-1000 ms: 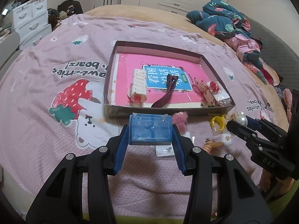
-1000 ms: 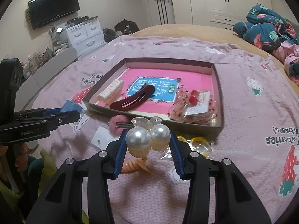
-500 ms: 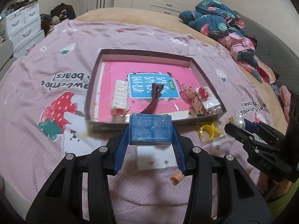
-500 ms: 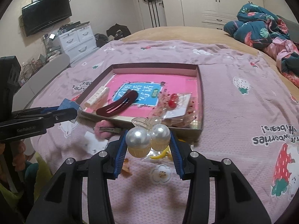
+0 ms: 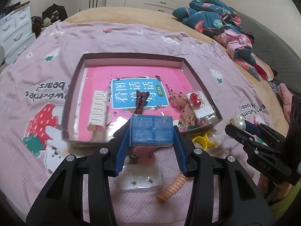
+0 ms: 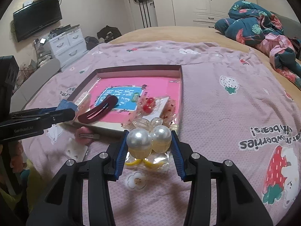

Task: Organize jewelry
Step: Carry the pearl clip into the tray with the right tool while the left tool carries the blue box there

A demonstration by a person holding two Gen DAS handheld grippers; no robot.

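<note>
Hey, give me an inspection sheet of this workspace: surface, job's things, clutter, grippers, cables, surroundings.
Surface: pink strawberry-print blanket over a bed.
Job's things: shallow box holding a white comb clip, dark red hair clip and cherry accessory packet; yellow rings, orange spiral tie, earring card and flower charm on the blanket.
Clutter: bundled floral quilt.
Grippers: left gripper shut on blue box; right gripper shut on pearl clip.
Cables: wires by the TV.
Surroundings: wardrobe, white drawers.

The left gripper [image 5: 151, 137] has carried the blue box [image 5: 152, 130] over the tray's [image 5: 131, 57] near edge.
</note>
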